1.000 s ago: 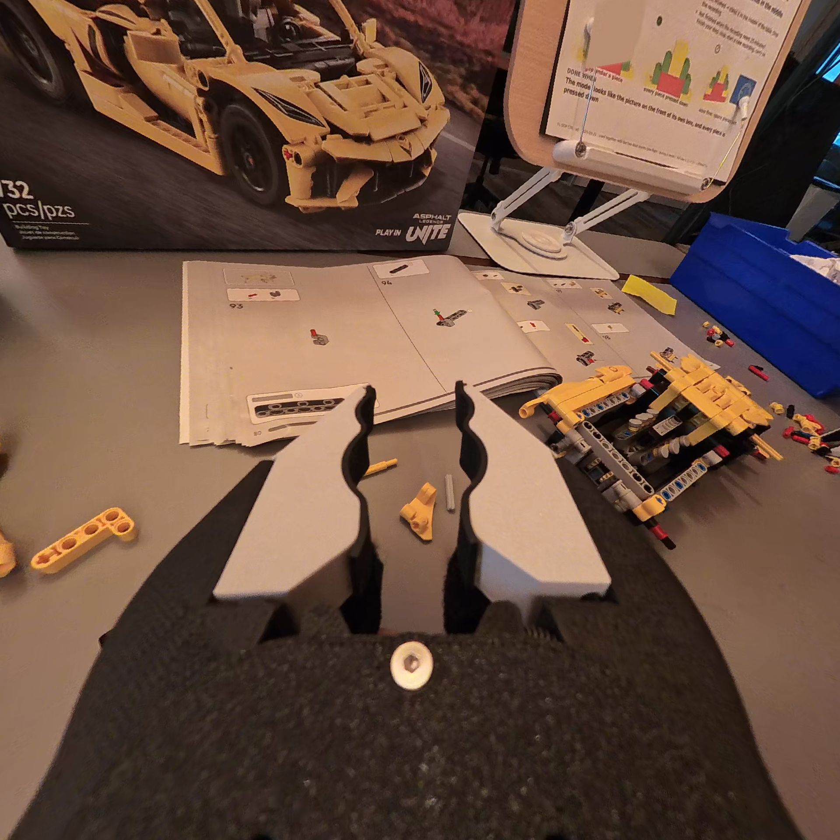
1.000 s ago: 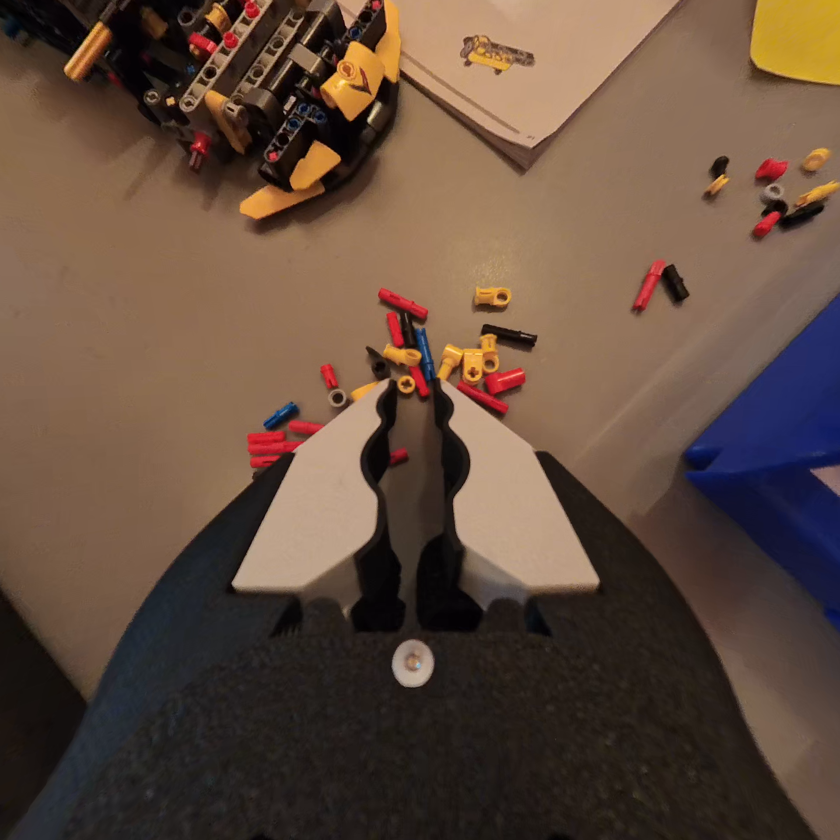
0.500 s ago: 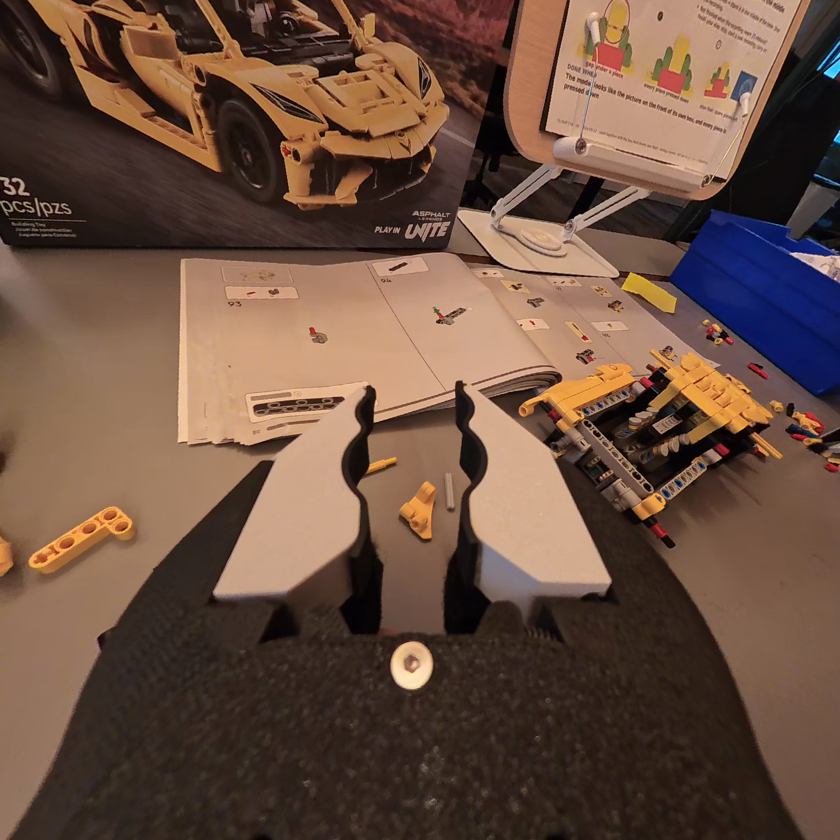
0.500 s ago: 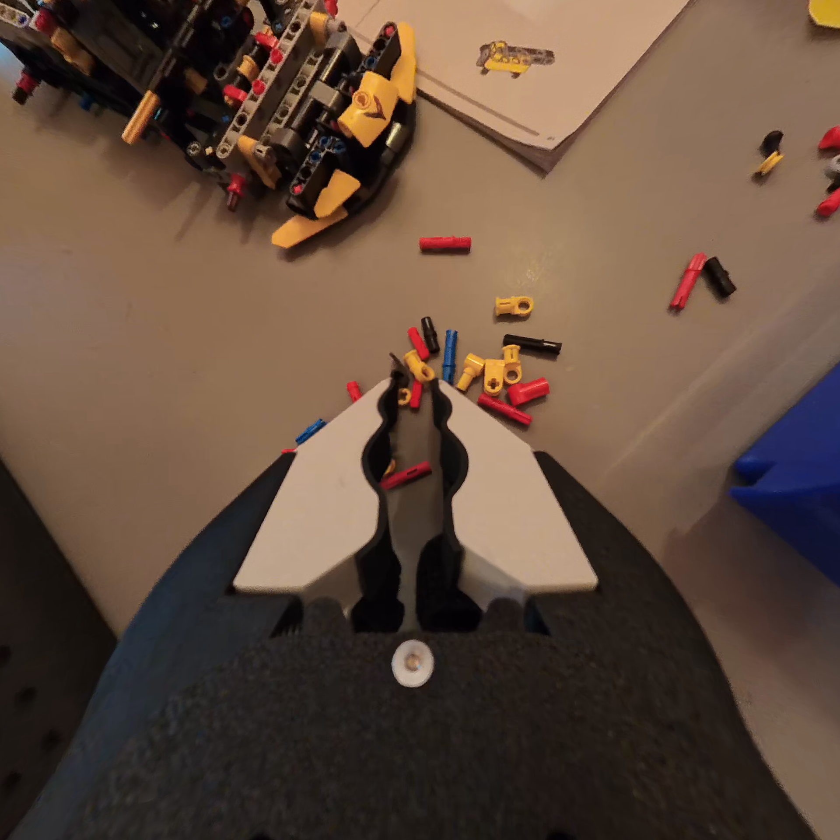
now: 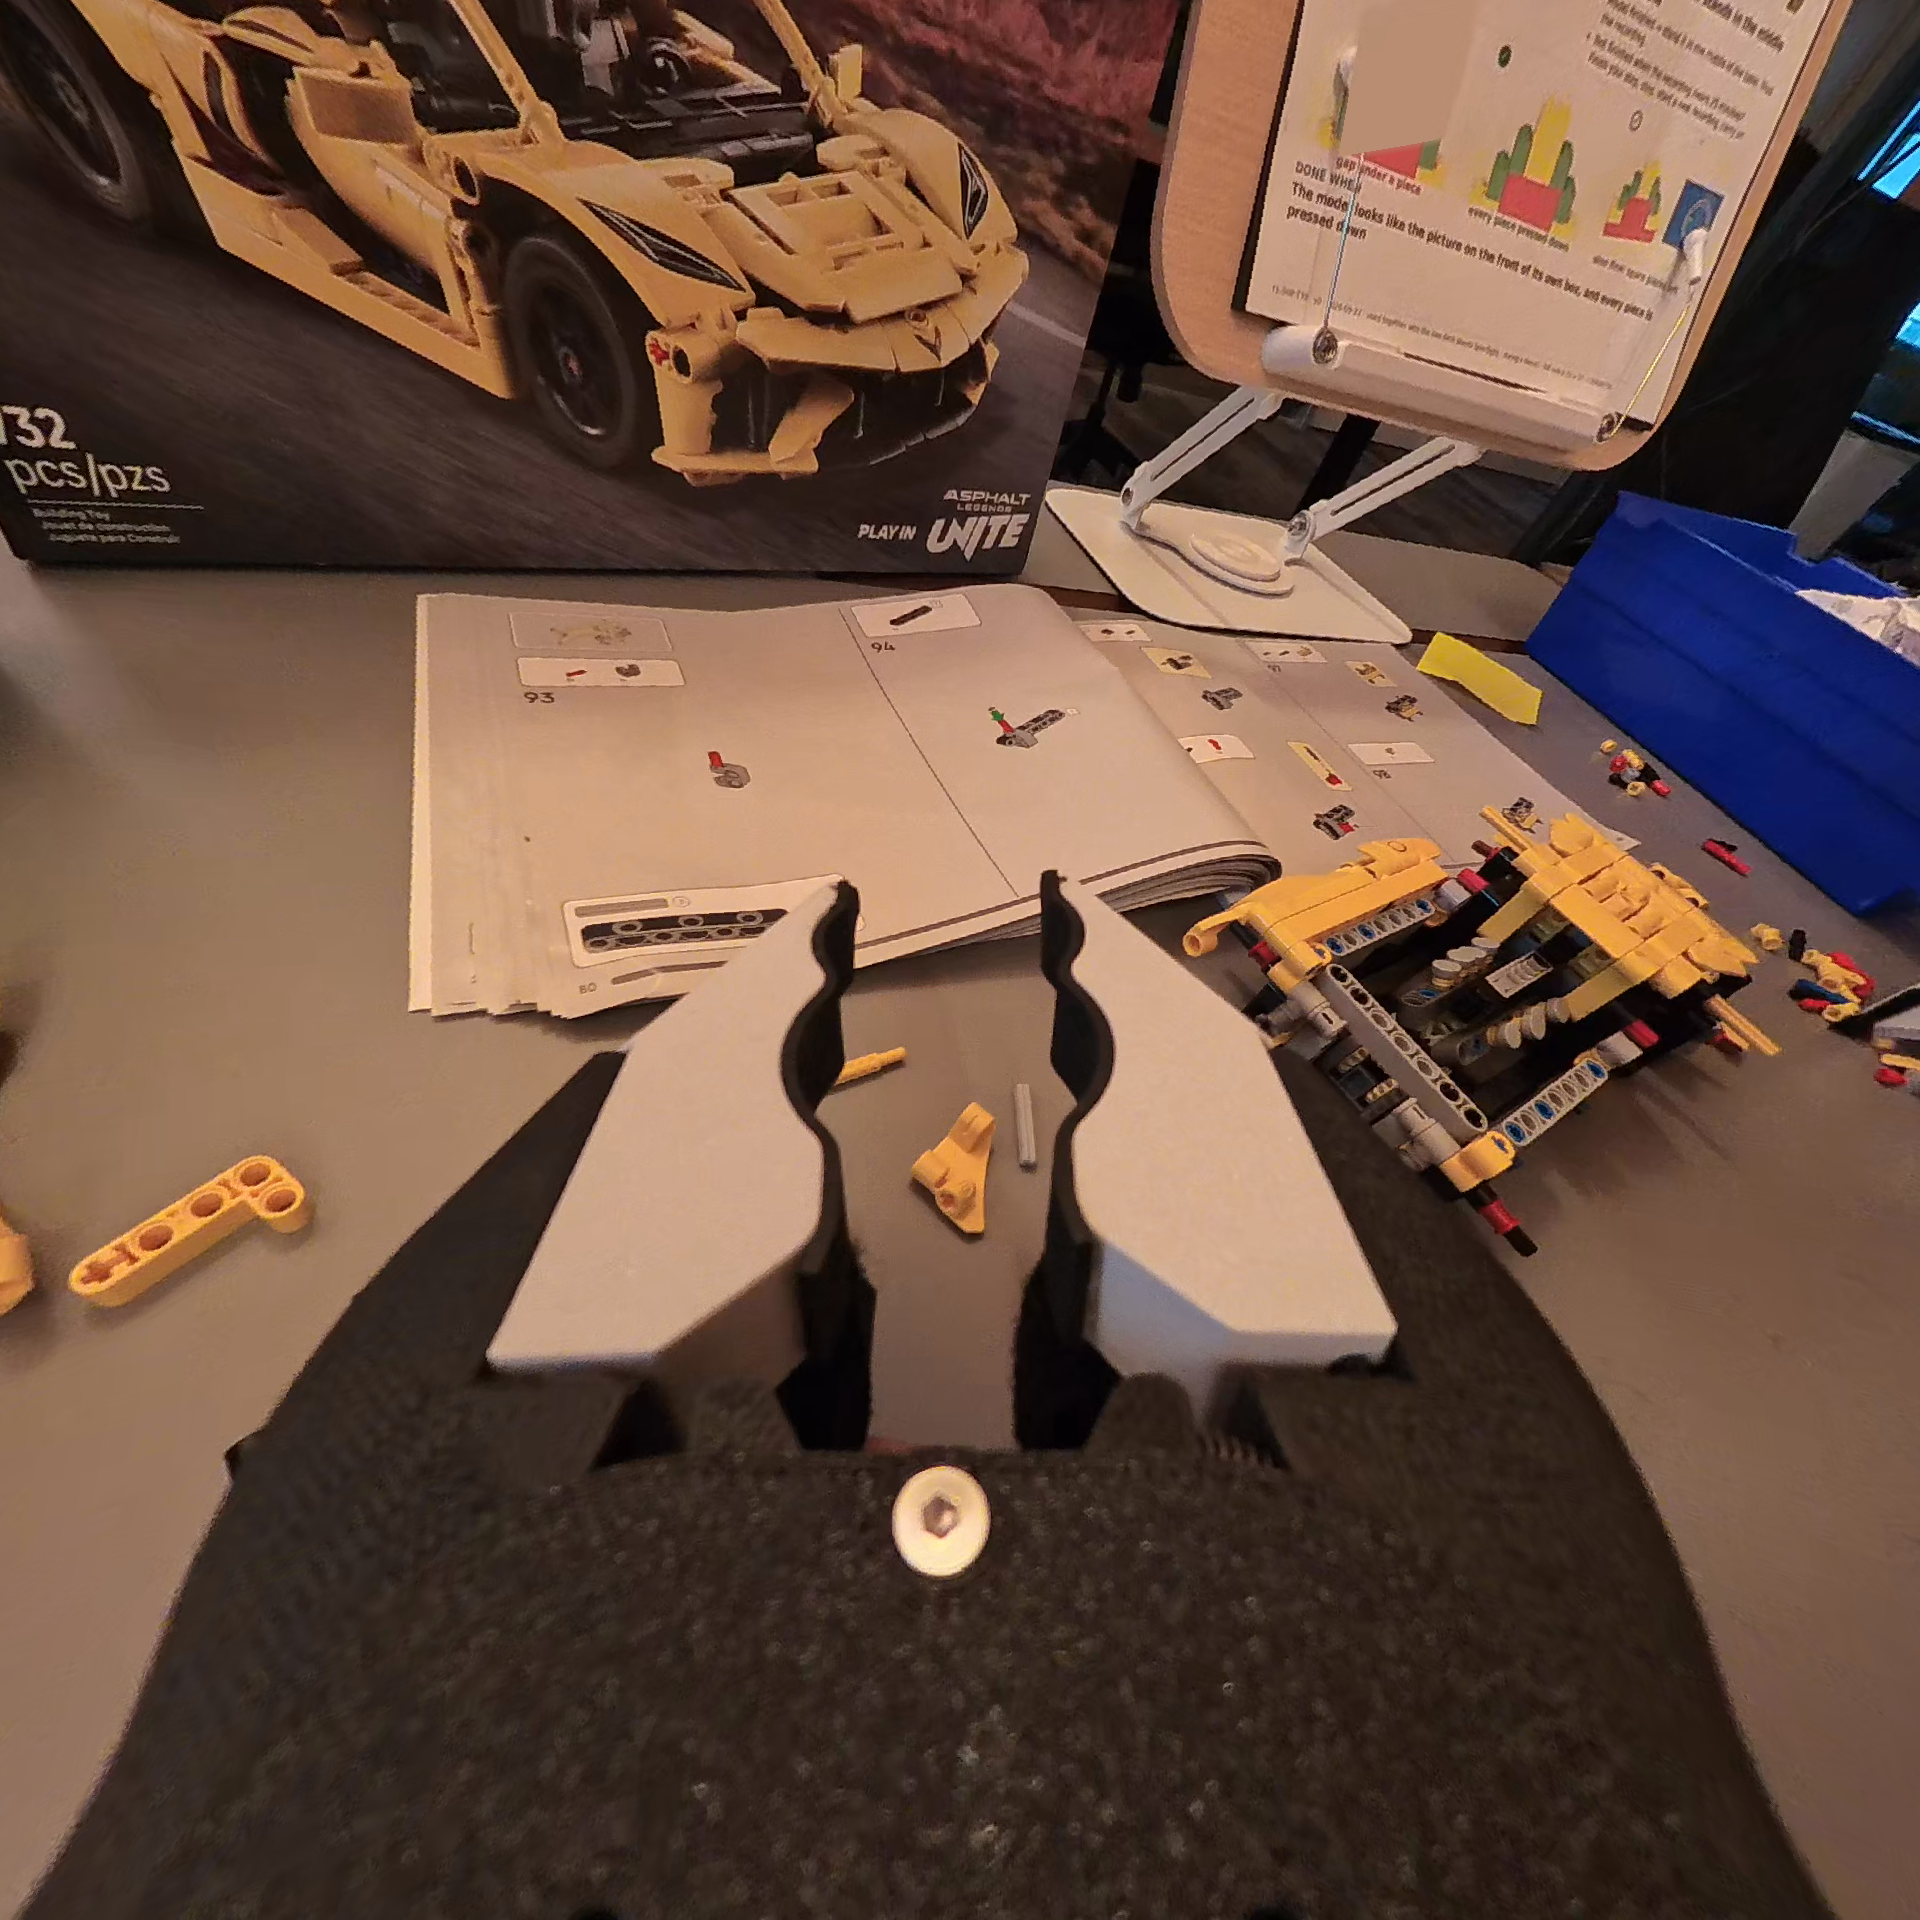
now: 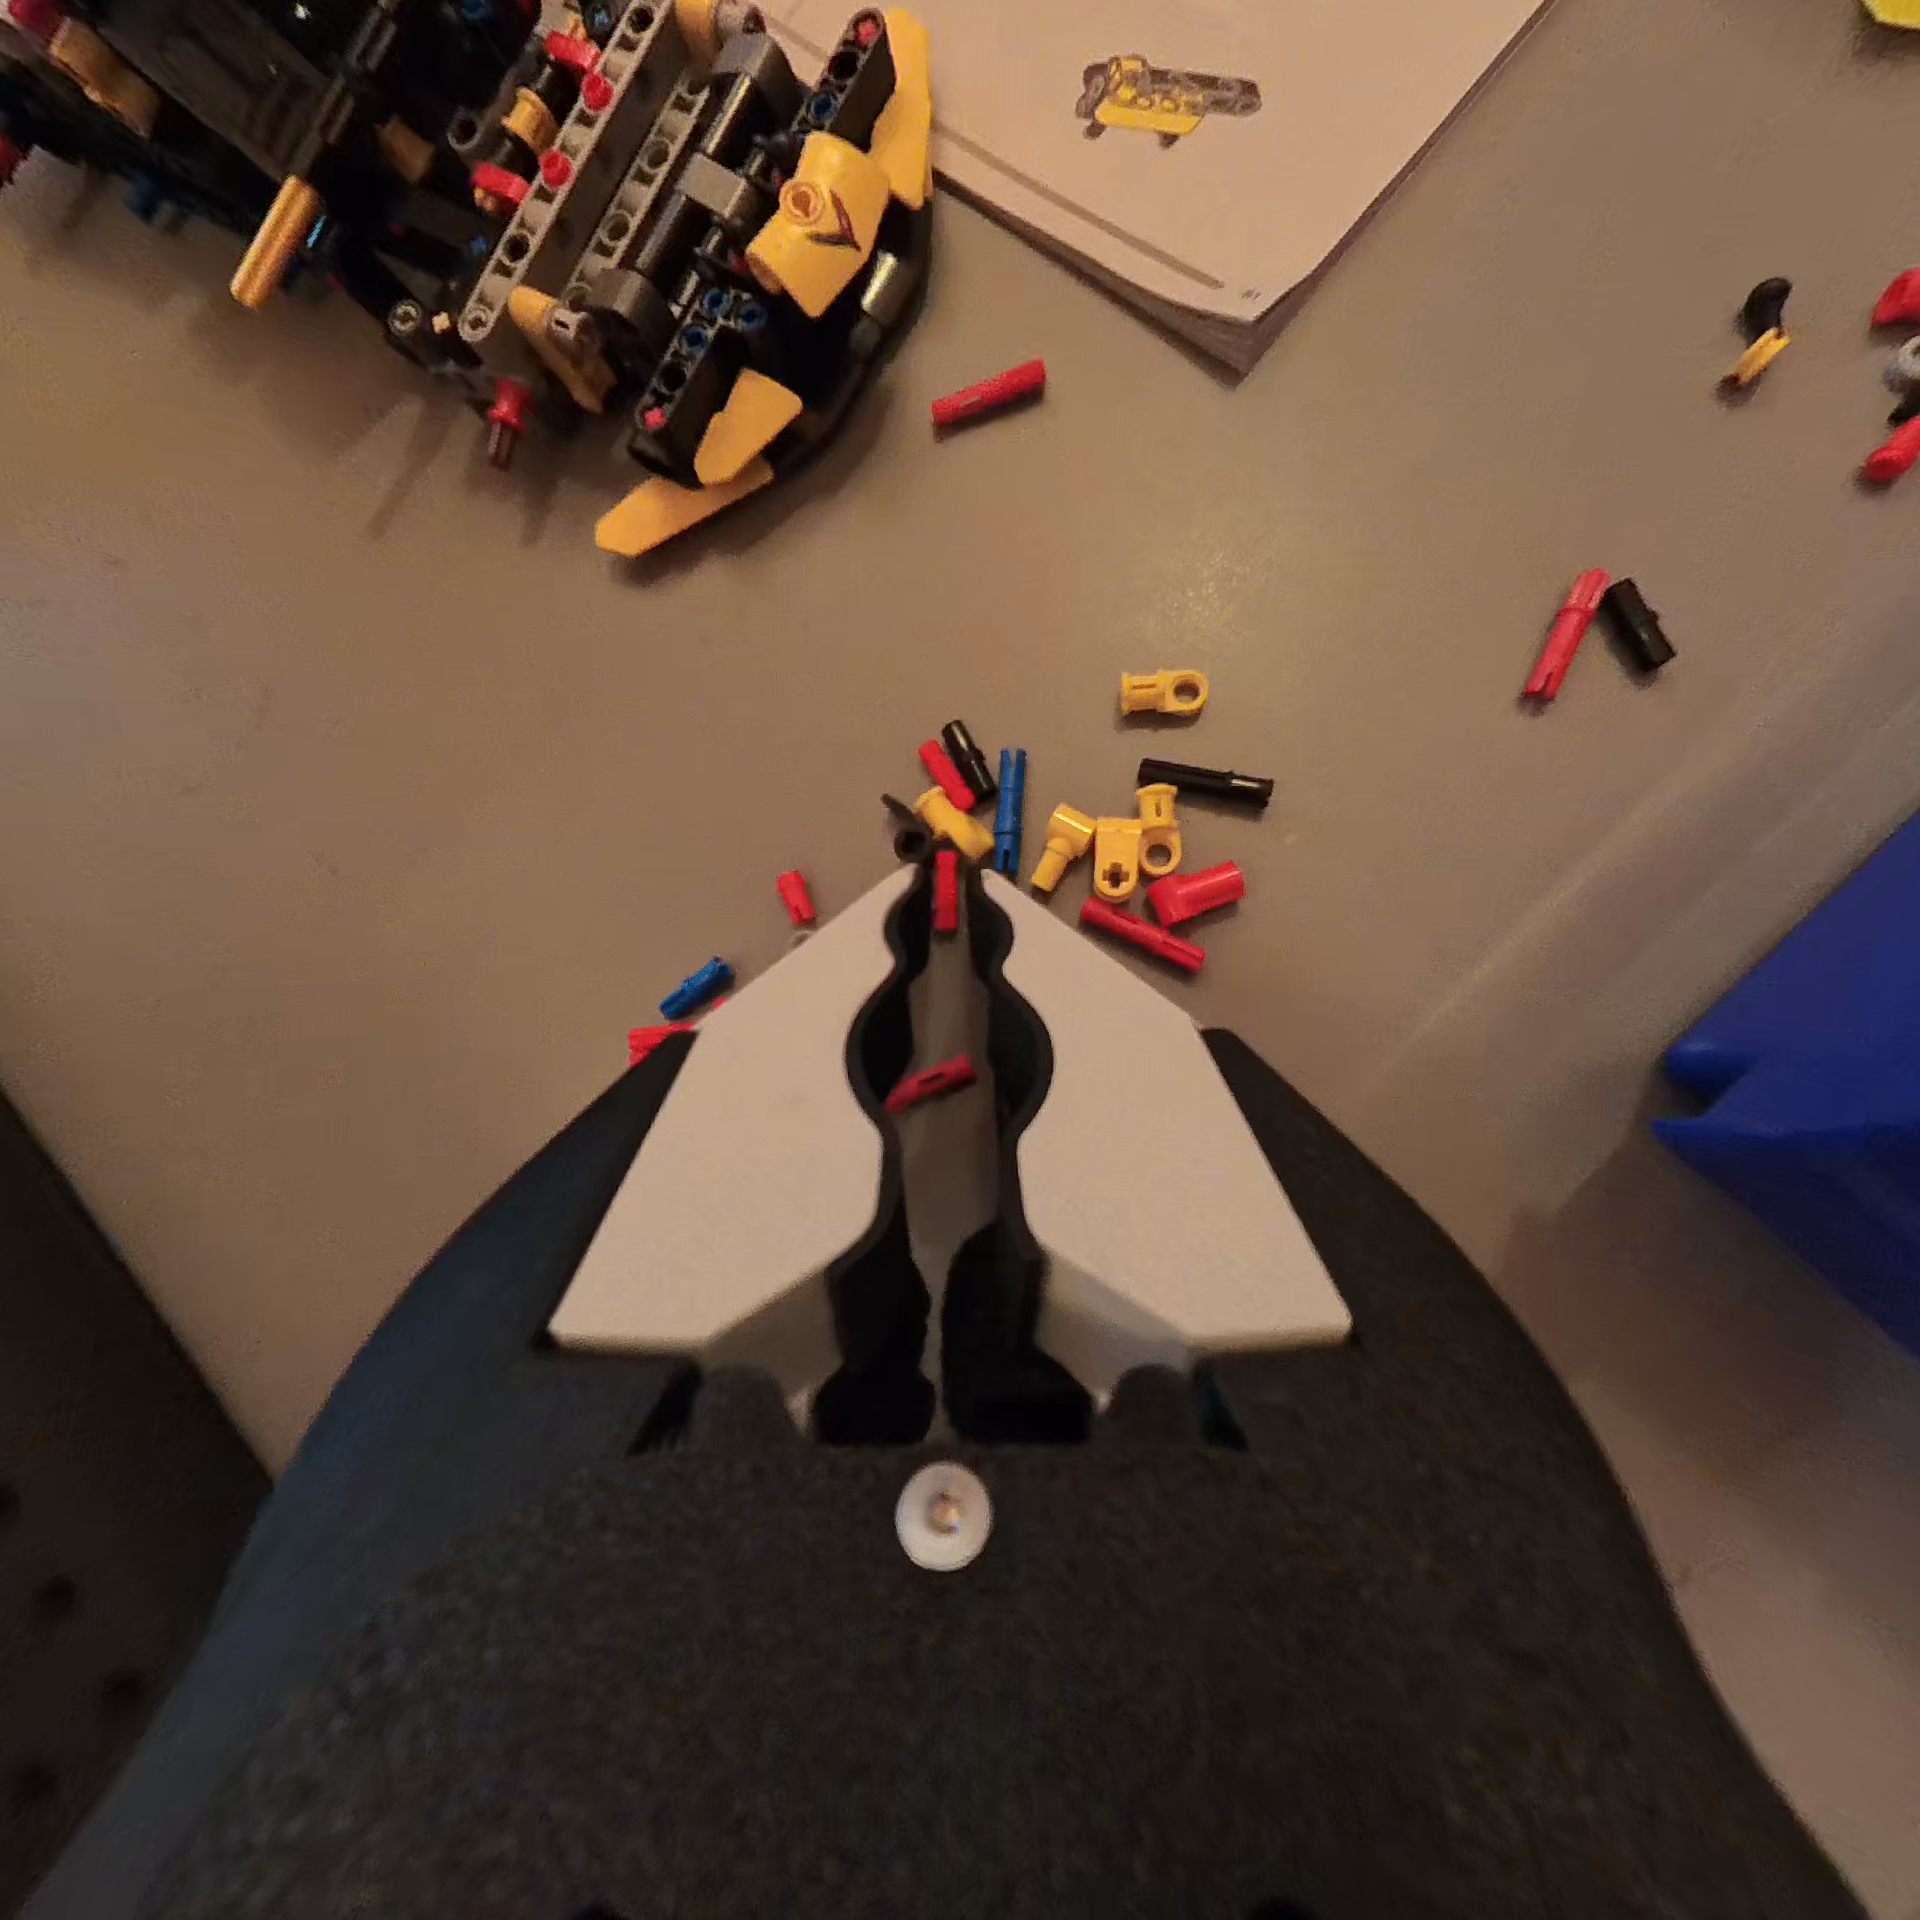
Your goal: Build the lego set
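Red pin [image 6: 943,888] sitting clamped in the right gripper [image 6: 945,883] at centre frame; left gripper [image 5: 945,899] fingers hanging apart above the bench [image 5: 208,1039].

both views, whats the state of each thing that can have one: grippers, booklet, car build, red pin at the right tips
left gripper: open, empty, above the table
right gripper: nearly shut, a red pin between its tips; grip unclear
booklet: open, flat on the table
car build: part built, resting on the table
blue bin: open top
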Available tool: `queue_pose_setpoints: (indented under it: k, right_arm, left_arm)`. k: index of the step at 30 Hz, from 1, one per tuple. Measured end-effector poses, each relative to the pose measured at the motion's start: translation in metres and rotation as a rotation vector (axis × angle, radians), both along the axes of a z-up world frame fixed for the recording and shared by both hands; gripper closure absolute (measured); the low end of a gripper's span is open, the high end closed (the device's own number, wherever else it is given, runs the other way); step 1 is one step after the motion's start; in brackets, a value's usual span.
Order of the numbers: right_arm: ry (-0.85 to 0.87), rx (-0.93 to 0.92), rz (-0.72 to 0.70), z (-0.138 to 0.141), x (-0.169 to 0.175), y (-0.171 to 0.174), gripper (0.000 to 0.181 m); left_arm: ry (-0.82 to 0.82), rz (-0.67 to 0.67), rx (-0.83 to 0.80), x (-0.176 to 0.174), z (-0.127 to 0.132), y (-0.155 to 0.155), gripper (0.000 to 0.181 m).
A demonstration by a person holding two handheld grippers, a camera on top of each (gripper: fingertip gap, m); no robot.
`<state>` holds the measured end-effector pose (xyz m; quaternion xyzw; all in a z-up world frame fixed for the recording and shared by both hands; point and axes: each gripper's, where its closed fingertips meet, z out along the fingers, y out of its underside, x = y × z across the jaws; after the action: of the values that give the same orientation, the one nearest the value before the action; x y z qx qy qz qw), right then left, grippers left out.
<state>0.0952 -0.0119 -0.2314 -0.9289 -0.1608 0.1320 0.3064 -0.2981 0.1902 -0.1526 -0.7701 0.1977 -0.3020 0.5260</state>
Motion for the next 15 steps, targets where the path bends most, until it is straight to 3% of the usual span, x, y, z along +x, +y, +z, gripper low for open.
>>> queue_pose_setpoints:
  k: [9, 12, 15]
  right_arm:
    - [-0.075, -0.009, 0.006, 0.0, 0.008, -0.001, 0.178]
    - [-0.102, 0.057, -0.003, 0.032, 0.004, 0.001, 0.178]
    - [0.019, 0.104, 0.17, 0.065, -0.057, -0.005, 0.178]
  left_arm:
    - [0.003, 0.0, 0.003, 0.0, 0.0, 0.0, 0.146]
    - [-0.001, 0.004, 0.002, -0.001, 0.001, 0.0, 0.146]
    - [-0.003, 0.001, -0.005, 0.0, 0.0, 0.0, 0.146]
